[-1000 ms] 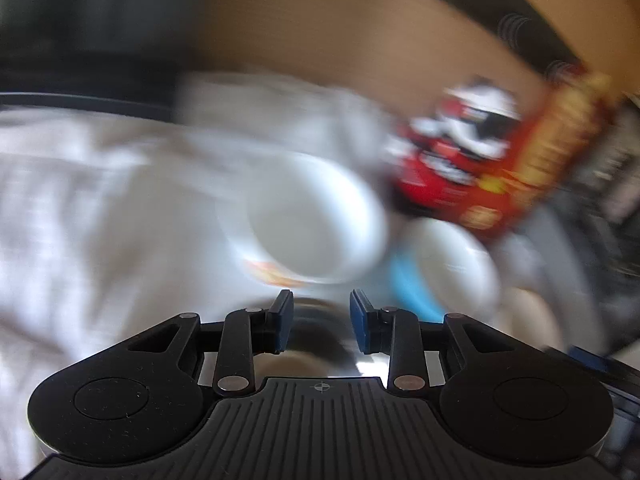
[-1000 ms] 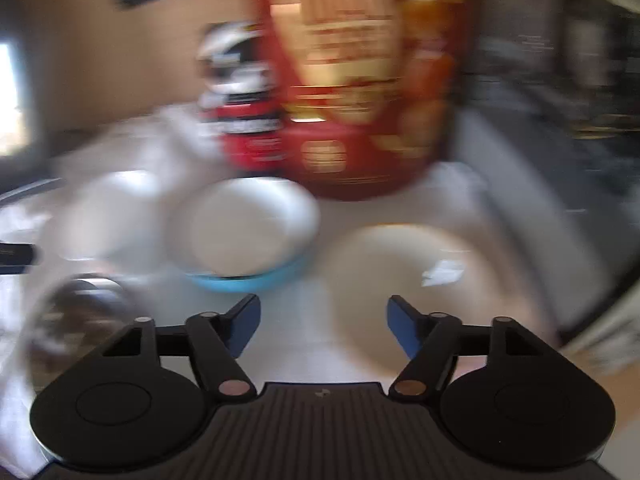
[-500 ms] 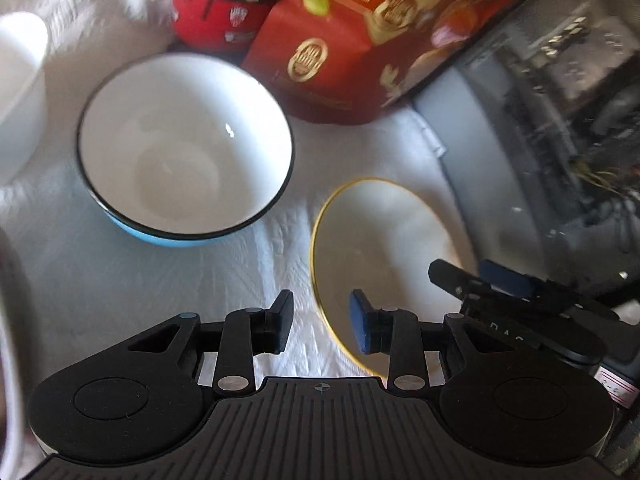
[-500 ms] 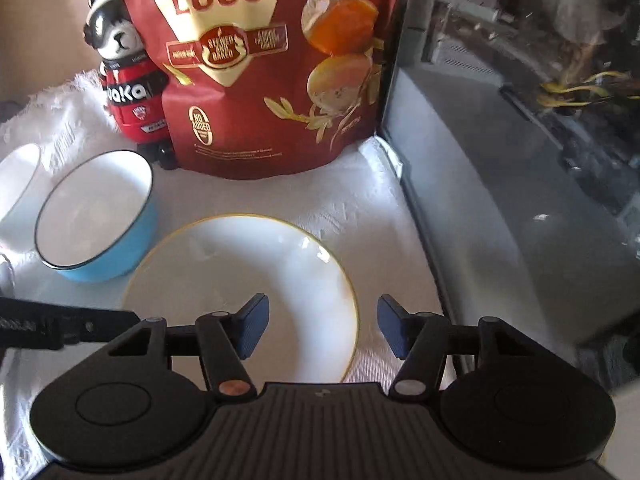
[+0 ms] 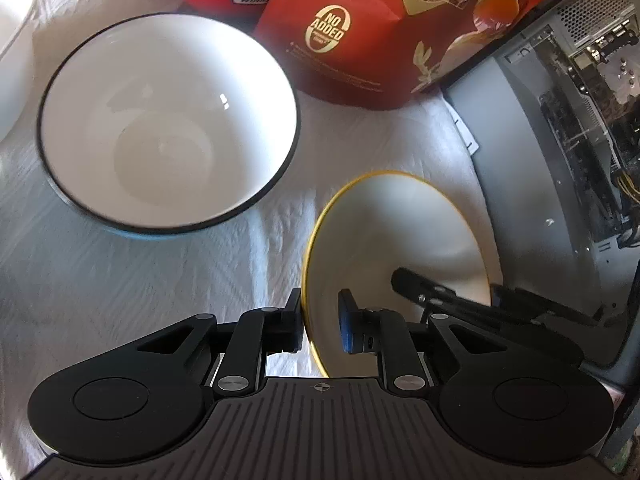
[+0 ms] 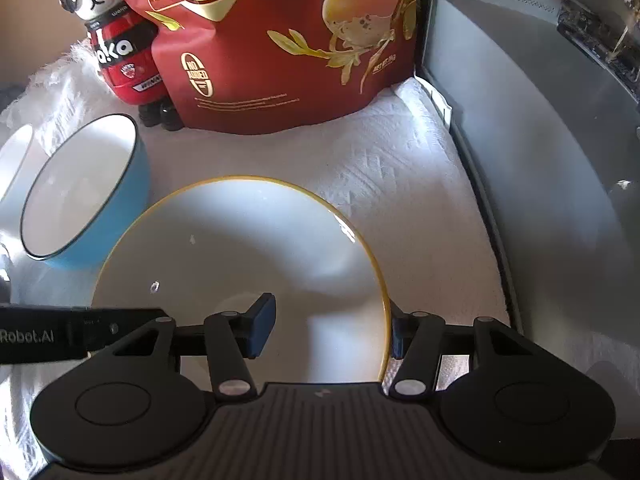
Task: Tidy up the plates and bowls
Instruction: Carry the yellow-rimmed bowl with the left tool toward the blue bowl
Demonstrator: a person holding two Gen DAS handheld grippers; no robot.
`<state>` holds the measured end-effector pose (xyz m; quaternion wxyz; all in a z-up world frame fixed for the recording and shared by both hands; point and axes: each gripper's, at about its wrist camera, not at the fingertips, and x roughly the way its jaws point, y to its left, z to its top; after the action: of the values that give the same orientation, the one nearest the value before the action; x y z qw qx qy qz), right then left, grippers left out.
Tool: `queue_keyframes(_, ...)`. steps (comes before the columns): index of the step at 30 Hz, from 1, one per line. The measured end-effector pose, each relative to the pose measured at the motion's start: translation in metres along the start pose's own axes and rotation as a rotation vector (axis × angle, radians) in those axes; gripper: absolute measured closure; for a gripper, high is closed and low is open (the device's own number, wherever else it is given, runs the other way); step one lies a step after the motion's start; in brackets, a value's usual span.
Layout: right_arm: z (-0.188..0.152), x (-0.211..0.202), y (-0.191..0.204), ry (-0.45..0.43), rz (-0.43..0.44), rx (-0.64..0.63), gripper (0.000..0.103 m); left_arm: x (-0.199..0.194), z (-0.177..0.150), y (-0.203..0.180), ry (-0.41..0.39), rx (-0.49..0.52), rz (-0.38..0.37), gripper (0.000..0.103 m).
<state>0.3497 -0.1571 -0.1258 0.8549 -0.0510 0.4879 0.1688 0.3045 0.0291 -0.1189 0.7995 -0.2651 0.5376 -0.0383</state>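
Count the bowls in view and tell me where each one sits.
2. The blue bowl sits left of the gold-rimmed plate; a white bowl, cut off by the frame, sits further left. Others may be hidden.

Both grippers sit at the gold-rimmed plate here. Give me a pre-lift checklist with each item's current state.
1. Left gripper straddles the gold-rimmed plate edge: ok; rim sits between its fingers.
2. Right gripper straddles the opposite edge: ok; one finger over the plate, one outside.
3. Jaws closed on the rim: not ok; gaps show on both.
4. Plate surface free of other dishes: ok.
5. Blue bowl apart from the plate: cannot tell; they look very close in the right wrist view.
6. Red snack bag clear of the plate: ok; cloth shows between.
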Motion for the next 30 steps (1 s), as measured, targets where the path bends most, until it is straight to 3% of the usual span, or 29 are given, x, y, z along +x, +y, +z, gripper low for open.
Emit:
queue_keyframes(5, -0.006, -0.008, 0.016, 0.043, 0.087, 0.006, 0.048, -0.02, -0.013, 0.008, -0.003, 0.014, 0.084, 0.082)
queue_keyframes(16, -0.043, -0.021, 0.097, 0.124, 0.229, -0.1, 0.048, -0.083, -0.056, 0.075, -0.016, -0.104, 0.166, 0.08)
queue_keyframes(26, -0.058, -0.028, 0.116, 0.124, 0.215, -0.085, 0.047, -0.092, -0.068, 0.098, -0.002, -0.116, 0.137, 0.08)
queue_keyframes(30, -0.061, -0.028, 0.121, 0.117, 0.183, -0.076, 0.047, -0.093, -0.063, 0.098, -0.013, -0.075, 0.131, 0.08)
